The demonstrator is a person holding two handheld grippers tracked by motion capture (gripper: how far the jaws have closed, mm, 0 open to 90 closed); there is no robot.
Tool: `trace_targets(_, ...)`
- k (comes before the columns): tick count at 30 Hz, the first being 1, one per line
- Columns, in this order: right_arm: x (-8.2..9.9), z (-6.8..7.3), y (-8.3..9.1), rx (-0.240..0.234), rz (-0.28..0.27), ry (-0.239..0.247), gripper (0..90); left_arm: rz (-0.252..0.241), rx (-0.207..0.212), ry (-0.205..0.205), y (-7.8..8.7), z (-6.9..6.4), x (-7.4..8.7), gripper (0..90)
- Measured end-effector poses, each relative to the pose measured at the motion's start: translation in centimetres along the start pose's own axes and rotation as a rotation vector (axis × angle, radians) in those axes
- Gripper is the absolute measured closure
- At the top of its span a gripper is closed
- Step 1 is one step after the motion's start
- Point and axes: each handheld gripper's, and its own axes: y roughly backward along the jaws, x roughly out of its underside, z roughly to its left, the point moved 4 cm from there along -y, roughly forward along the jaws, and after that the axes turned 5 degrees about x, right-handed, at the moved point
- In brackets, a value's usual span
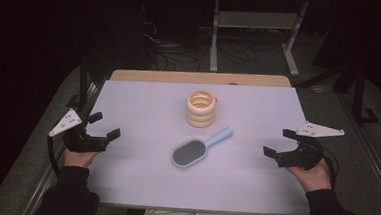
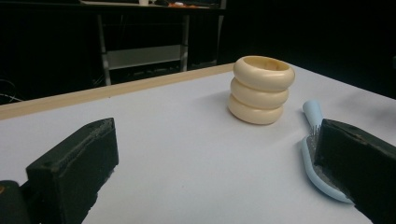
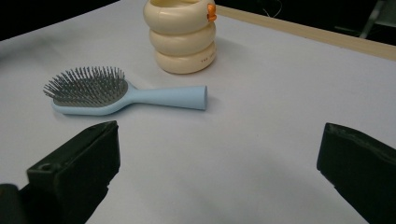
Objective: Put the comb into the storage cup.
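The blue hairbrush [image 1: 196, 150] lies in the middle of the table [image 1: 138, 184] near the round cup [image 1: 201, 108], light and stiff, best grabbed by its thin handle, and both claws, left [image 1: 104, 126] and right [image 1: 276, 143], are wide apart and empty

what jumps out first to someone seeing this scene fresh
The cream holder of three stacked rings stands mid-table toward the far edge, with a pale blue hairbrush with grey bristles lying bristles-up just in front of it. An open left hand-held gripper and right hand-held gripper flank them at the table's sides.
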Motion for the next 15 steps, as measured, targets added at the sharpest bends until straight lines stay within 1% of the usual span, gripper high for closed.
trace_targets(10, -0.04, 0.17, 0.21, 0.003, -0.005, 0.006, 0.0, -0.015, -0.012, 0.007, 0.17, 0.02, 0.11, 0.0)
trace_targets(12, -0.03, 0.19, 0.25, 0.004, -0.005, 0.004, 0.0, -0.014, -0.014, 0.008, 0.23, -0.03, 0.15, 0.0)
trace_targets(15, 0.03, 0.31, 0.43, -0.005, -0.008, -0.012, 0.0, -0.009, -0.017, 0.005, 0.31, -0.25, 0.25, 0.0)
